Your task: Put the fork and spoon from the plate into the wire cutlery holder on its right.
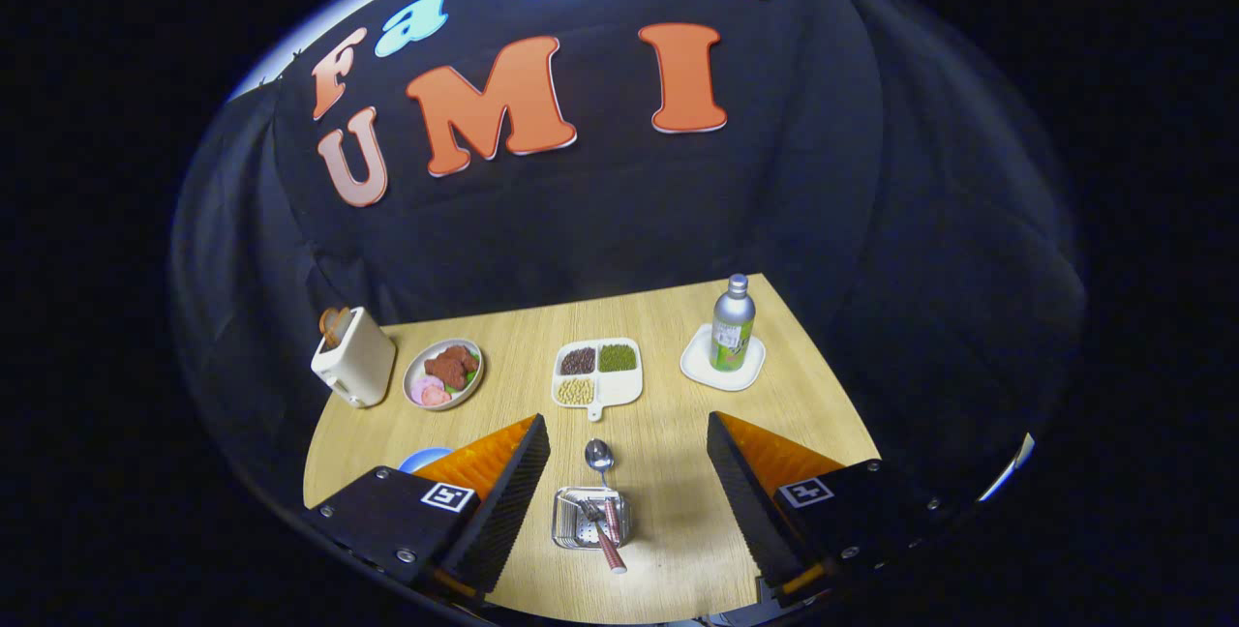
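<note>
My gripper [628, 458] spread wide, holding nothing, high above the table [678, 433], wire cutlery holder [590, 518] between my fingers with fork [588, 511] and spoon [601, 472] in it, blue plate [422, 459] peeking behind left finger.

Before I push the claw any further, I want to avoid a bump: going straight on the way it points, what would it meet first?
Probably the wire cutlery holder, which sits between the open claw's fingers with a spoon in it. Beyond it lies the divided tray. Depth is unclear, so the claw might pass above both.
</note>
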Motion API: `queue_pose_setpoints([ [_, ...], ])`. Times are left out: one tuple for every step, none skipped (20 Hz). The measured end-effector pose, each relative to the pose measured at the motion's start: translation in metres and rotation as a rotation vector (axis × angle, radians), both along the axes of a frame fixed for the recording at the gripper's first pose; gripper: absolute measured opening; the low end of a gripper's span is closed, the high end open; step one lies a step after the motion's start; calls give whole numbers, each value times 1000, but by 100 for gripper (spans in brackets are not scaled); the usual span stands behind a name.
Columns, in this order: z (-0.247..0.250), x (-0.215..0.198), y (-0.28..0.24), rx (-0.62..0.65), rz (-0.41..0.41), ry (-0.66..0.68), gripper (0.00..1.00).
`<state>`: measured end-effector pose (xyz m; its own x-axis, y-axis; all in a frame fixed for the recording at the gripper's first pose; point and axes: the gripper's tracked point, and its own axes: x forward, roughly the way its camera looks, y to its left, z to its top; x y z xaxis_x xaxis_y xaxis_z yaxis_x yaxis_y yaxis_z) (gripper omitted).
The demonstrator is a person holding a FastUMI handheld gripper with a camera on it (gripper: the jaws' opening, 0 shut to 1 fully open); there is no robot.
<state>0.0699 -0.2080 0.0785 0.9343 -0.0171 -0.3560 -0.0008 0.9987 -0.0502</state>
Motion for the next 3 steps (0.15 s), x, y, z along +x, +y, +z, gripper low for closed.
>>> queue_pose_setpoints([
  [10,-1,0,17,-6,-37,98],
  [21,-2,-1,34,-6,-76,98],
  [30,-2,-4,44,-13,-120,98],
])
